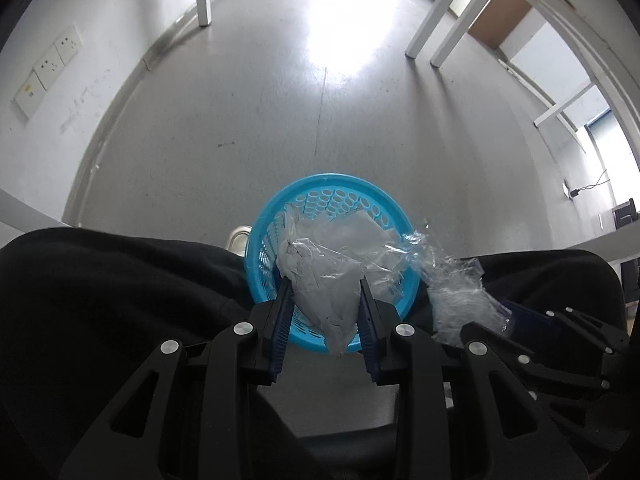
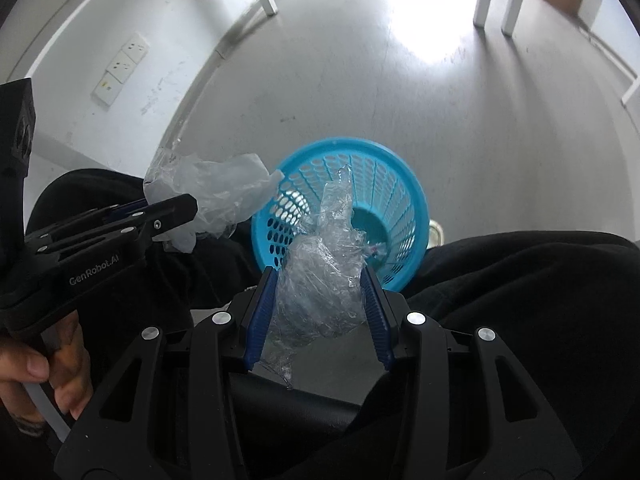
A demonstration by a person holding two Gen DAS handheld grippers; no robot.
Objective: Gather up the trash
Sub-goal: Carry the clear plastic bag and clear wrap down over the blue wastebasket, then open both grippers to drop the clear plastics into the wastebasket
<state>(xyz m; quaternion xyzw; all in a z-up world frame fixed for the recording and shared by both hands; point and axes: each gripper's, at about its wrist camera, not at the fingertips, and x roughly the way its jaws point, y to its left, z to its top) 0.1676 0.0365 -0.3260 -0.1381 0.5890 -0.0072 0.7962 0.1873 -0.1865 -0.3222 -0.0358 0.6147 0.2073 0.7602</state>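
Observation:
A blue perforated waste basket (image 1: 316, 188) stands on the floor between the person's knees; it also shows in the right wrist view (image 2: 404, 184). My left gripper (image 1: 325, 286) is shut on a crumpled whitish plastic bag (image 1: 324, 292), held over the basket's near rim. The same bag shows in the right wrist view (image 2: 224, 188). My right gripper (image 2: 320, 280) is shut on a wad of clear crinkled plastic film (image 2: 324, 276), also above the basket's near rim. That film shows in the left wrist view (image 1: 452, 292), right of the basket. A little trash lies in the basket bottom (image 2: 376, 246).
The person's black-trousered legs (image 1: 100, 300) flank the basket on both sides. A shoe tip (image 1: 240, 238) sits left of the basket. White table legs (image 1: 428, 28) stand farther off on the grey floor. A wall with sockets (image 1: 44, 68) is at the left.

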